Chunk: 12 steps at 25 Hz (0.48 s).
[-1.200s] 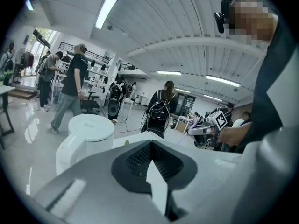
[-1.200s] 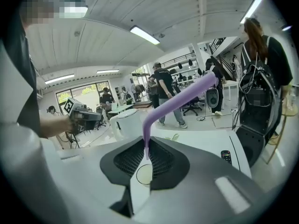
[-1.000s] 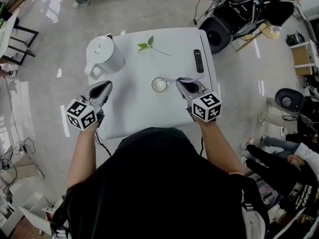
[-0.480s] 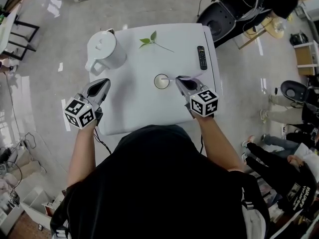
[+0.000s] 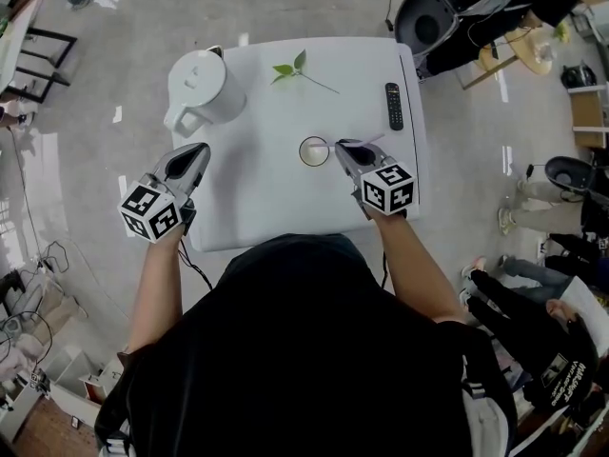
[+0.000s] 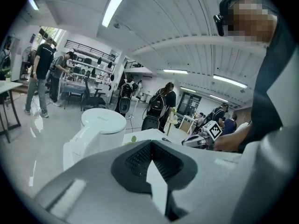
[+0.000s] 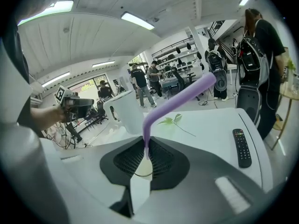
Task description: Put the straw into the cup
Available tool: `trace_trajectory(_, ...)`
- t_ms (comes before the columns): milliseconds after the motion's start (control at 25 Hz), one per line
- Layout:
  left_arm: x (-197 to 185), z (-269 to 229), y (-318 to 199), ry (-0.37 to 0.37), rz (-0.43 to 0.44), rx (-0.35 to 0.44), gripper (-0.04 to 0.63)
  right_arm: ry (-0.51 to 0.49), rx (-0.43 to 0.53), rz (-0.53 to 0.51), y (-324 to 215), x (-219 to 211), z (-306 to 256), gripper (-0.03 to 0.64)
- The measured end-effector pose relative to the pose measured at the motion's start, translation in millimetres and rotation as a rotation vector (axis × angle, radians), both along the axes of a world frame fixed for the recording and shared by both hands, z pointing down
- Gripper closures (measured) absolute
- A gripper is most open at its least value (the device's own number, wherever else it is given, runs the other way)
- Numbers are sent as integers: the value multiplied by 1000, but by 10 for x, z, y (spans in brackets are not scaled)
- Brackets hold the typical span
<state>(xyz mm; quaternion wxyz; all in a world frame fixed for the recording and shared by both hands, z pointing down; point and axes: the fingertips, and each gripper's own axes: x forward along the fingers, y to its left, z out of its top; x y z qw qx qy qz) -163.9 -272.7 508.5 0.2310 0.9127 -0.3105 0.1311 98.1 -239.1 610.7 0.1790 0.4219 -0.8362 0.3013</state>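
While the person's black-clad torso [image 5: 304, 350] fills the near side, both arms reach out over the near edge of a white rectangular table [image 5: 257, 198]. At the near left the left gripper [image 5: 193, 152] hangs right at the table's left edge, its marker cube out past the edge over the floor; its jaws are pressed together with nothing between them. At the near right the right gripper [image 5: 344, 149] sits over the tabletop, its cube near the near-right corner, and its jaws are pinching a bent purple plastic straw [image 7: 182, 96] by the short leg. That short leg points down, and the long leg slants up and off to the right. Just left of this gripper's tips stands a small round white cup [image 5: 313, 150], upright, roughly mid-table; the straw's lower end is over the cup's right rim, though whether it has passed below the rim cannot be told. Bare tabletop lies open between the left gripper and the cup, and again from the cup out to the far edge. Farther on, a slim black remote control [image 5: 393, 106] lies along the right edge. A white plastic lidded kettle [image 5: 198, 86] fills the far-left corner, its handle jutting past the left edge. A green leafy sprig [image 5: 297, 69] lies near the far edge. Glossy grey floor [image 5: 285, 8] surrounds the table.
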Motion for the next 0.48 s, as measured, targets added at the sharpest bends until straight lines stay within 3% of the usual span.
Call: trace_trajectory(480,-39,53,-115,-9,-22,-17,595,12,-41,-45,-126,-71,222,555)
